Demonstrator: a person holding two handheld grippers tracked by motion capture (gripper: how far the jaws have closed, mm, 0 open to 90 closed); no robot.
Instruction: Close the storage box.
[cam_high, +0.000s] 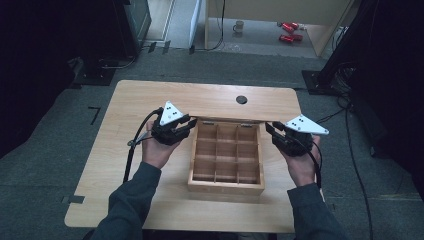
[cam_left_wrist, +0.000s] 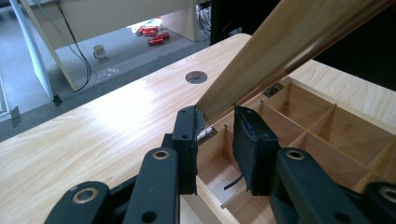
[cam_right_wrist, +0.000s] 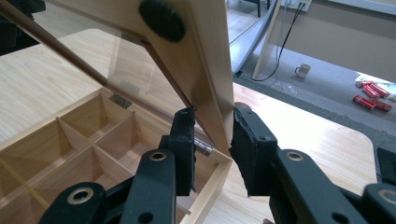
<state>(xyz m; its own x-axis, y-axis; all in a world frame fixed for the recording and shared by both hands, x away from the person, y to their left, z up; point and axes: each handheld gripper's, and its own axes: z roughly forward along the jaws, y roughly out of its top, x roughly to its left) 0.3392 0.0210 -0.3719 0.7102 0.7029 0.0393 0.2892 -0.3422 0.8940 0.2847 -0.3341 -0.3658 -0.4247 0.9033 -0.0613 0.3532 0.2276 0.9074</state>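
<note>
A wooden box (cam_high: 226, 186) with several empty compartments sits mid-table. Its hinged lid (cam_high: 235, 114), a wood frame around a clear pane, is raised and tilts back. My left gripper (cam_high: 189, 122) is at the lid's left edge and my right gripper (cam_high: 270, 127) at its right edge. In the left gripper view the lid's corner (cam_left_wrist: 280, 42) sits between the jaws of my left gripper (cam_left_wrist: 217, 126), above the compartments (cam_left_wrist: 327, 126). In the right gripper view the lid's frame (cam_right_wrist: 205, 60) is pinched by my right gripper (cam_right_wrist: 212, 128), with the box (cam_right_wrist: 70, 135) to the left.
The table (cam_high: 150, 95) has a round cable hole (cam_high: 241, 99) behind the box. On the floor beyond stand a mug (cam_high: 239, 26) and red cans (cam_high: 290, 31). Dark equipment and cables (cam_high: 350, 150) flank the table.
</note>
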